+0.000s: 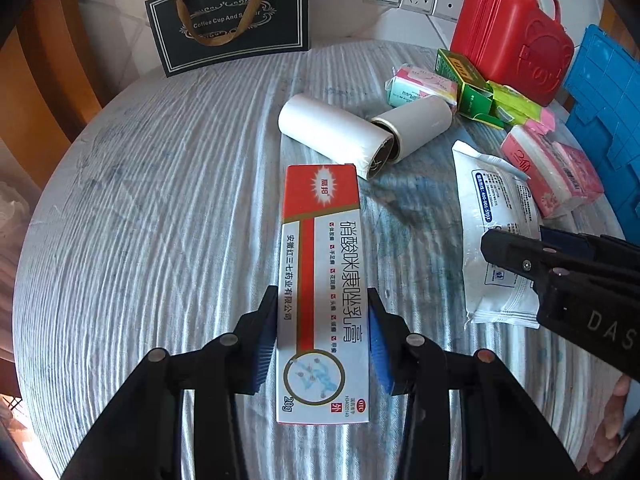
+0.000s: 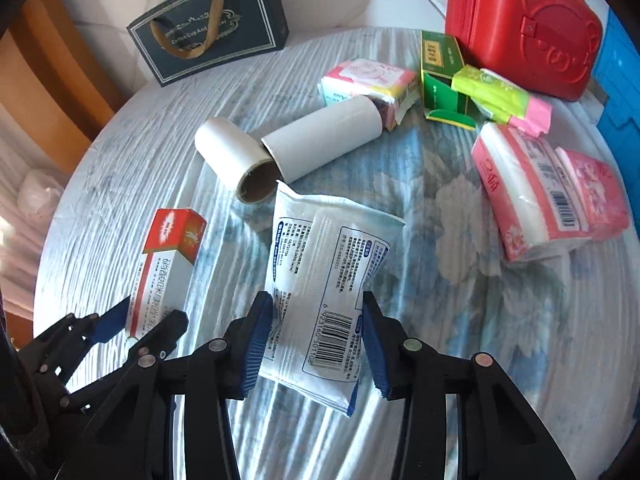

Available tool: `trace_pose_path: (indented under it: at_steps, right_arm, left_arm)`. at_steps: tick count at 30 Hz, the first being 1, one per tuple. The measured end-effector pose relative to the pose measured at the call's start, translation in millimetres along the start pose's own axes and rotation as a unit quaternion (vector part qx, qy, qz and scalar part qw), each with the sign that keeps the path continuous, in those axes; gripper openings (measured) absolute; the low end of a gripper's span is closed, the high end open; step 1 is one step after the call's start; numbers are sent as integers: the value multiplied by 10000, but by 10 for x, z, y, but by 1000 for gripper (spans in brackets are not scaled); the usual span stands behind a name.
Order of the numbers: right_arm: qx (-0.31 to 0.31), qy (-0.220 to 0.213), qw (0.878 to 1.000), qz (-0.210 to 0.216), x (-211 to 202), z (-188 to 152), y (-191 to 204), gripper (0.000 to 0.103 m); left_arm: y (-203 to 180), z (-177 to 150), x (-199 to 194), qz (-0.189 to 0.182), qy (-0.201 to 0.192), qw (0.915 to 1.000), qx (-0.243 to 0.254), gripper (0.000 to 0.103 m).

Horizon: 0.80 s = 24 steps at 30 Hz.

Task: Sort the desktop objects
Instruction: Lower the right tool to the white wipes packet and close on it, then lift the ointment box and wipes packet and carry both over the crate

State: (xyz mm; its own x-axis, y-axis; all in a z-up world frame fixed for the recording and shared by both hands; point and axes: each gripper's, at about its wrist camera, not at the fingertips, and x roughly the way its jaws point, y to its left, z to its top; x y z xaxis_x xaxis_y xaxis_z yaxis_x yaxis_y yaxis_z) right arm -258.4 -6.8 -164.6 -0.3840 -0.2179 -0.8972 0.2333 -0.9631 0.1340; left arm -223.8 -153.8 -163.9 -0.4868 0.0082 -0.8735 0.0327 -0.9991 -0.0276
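A red and white ointment box [image 1: 320, 220] sits lengthwise between the blue pads of my left gripper [image 1: 322, 290], which is shut on its lower half. From the right wrist view the same box [image 2: 168, 264] points up out of the left gripper [image 2: 150, 314] at the lower left. My right gripper [image 2: 316, 296] is shut on a white printed pouch [image 2: 328, 256]; the pads pinch its barcode end and the pouch buckles between them. In the left wrist view the pouch [image 1: 496, 208] lies to the right, with the right gripper [image 1: 520, 240] on its lower part.
Two white rolls [image 2: 280, 148] lie on the striped tablecloth [image 1: 140, 200] behind the held things. Pink tissue packs [image 2: 548, 192], a green carton [image 2: 440, 72], a red case [image 2: 520, 20] and a blue crate [image 1: 608, 120] crowd the right. A dark gift bag [image 1: 228, 20] stands at the back.
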Motion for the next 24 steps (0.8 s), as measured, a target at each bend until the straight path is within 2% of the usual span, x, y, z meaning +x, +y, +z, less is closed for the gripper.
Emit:
trace_pose_path:
  at_steps: [5, 10, 14, 20, 24]
  right_arm:
    - [-16, -554, 9982, 209, -491, 119, -70, 43]
    - [-116, -1195, 9921, 349, -1078, 104, -231, 43]
    - [-313, -1643, 9849, 439, -1500, 93, -524, 43]
    - [-657, -2081, 9745, 515, -1978, 13, -1130, 43]
    - [-712, -2307, 9693, 473, -2314, -64, -1486, 43]
  left_arm:
    - [-131, 52, -426, 123, -454, 9989, -13, 40]
    - [-454, 131, -959, 310, -1079, 9937, 17, 40]
    - [-860, 188, -1299, 477, -1493, 9875, -139, 40]
    - [-1601, 199, -1645, 585, -1844, 9807, -296, 40]
    - [-2009, 198, -1830, 552, -1993, 9782, -200, 40]
